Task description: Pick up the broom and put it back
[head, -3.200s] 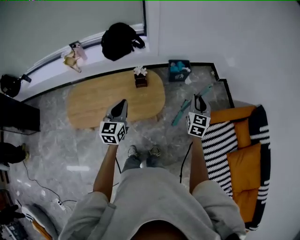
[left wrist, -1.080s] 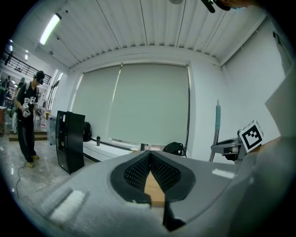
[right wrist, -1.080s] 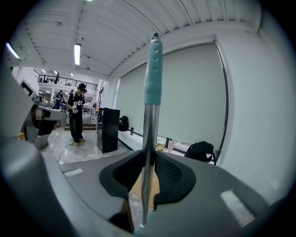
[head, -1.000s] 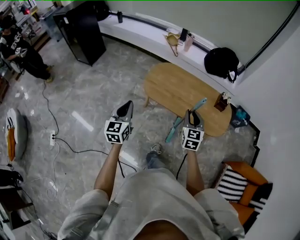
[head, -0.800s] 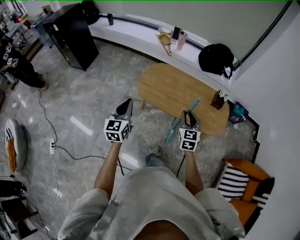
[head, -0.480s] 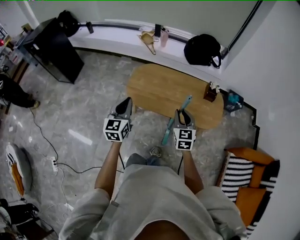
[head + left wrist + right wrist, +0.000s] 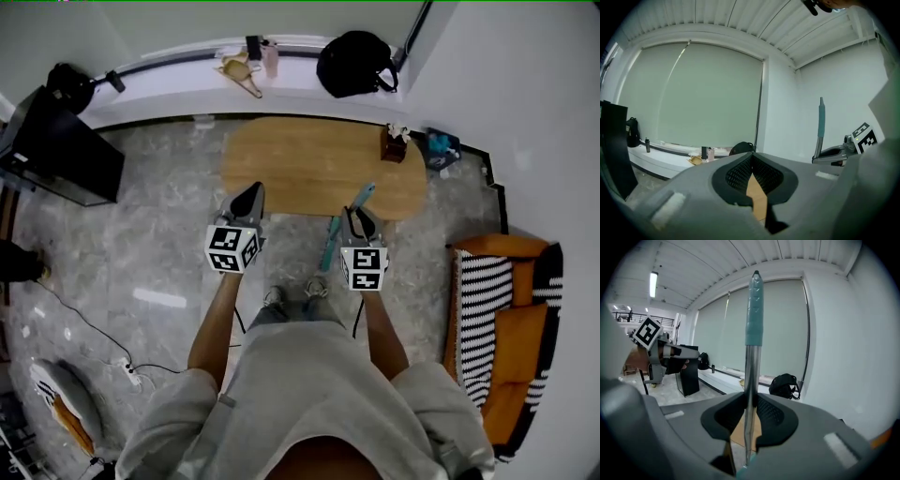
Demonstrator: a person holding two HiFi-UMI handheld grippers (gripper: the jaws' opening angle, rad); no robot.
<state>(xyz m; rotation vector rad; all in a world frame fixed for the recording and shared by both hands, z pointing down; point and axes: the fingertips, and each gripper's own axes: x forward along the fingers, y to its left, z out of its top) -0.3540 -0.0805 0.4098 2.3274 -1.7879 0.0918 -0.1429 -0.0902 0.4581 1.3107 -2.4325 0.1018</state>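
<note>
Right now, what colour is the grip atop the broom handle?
Teal grip, above the silver pole; best in right gripper view.

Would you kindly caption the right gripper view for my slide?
Right gripper shut on an upright silver broom handle, teal-gripped.

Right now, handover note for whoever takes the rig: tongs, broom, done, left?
Left tongs: shut, empty.
Right tongs: shut on the broom, pads on its metal shaft, teal grip above, held upright.
Broom is in front of the person, at the near edge of the wooden table.
Done: pickup.
Left: put it back; the spot isn't evident from these views.
</note>
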